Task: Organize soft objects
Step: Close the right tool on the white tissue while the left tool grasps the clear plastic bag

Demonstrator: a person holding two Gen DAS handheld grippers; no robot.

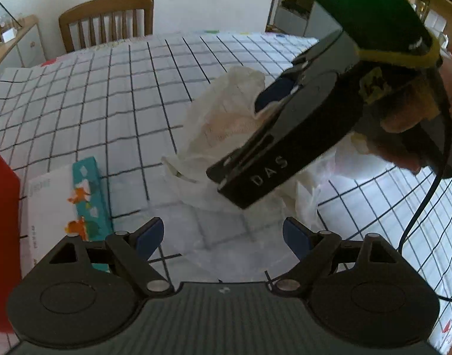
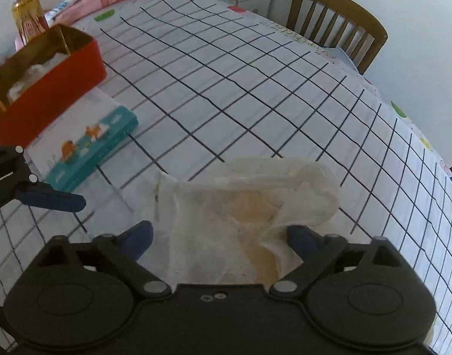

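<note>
Right gripper point(image 2: 220, 236) is nearer, spread wide right over the crumpled white bag point(image 2: 240, 207), pads not pinching. Left gripper point(image 1: 223, 233) gapes empty just beside it.

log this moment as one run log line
right gripper: open, jaws astride crumpled translucent white plastic bag | left gripper: open, empty | red rectangular box: apart from bag
</note>
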